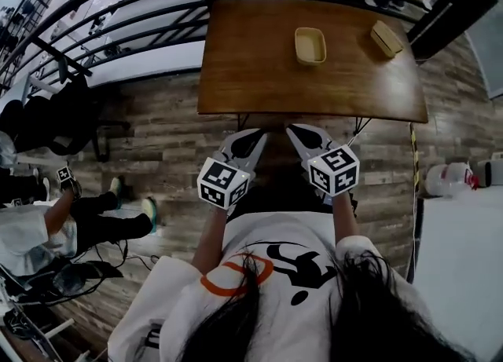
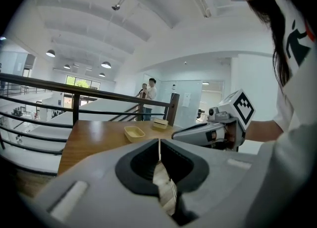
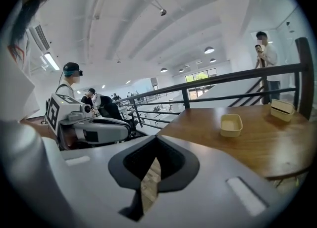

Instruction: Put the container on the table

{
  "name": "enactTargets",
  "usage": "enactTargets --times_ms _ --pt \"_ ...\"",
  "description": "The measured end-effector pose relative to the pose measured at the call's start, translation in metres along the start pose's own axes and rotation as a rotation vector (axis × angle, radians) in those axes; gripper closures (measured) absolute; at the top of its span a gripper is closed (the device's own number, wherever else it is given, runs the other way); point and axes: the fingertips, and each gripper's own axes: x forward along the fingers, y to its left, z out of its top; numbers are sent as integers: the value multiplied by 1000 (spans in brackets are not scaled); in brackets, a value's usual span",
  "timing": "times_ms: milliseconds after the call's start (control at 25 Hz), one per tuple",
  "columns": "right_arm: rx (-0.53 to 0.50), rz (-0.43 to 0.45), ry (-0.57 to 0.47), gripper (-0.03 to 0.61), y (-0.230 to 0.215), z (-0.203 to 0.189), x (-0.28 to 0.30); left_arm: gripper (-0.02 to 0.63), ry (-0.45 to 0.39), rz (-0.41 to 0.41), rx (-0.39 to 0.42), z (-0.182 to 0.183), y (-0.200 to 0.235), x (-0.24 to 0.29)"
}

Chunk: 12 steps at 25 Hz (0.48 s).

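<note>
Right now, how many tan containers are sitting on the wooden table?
2. The open container sits near the middle of the table, toward its far edge; the second container lies by the far right corner. None appears hidden.

Bright room, bent pictures
Ceiling lamps shine above; both gripper views bend and go black at the corners
</note>
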Motion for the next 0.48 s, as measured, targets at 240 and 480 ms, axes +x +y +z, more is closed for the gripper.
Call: enactTargets --times_ms 240,480 --pt "20 -28 10 557 7 -12 -18 614 0 -34 3 -4 -21 -8" --pt "11 -11 36 557 12 -17 -29 614 -14 -1 -24 -5 -27 -14"
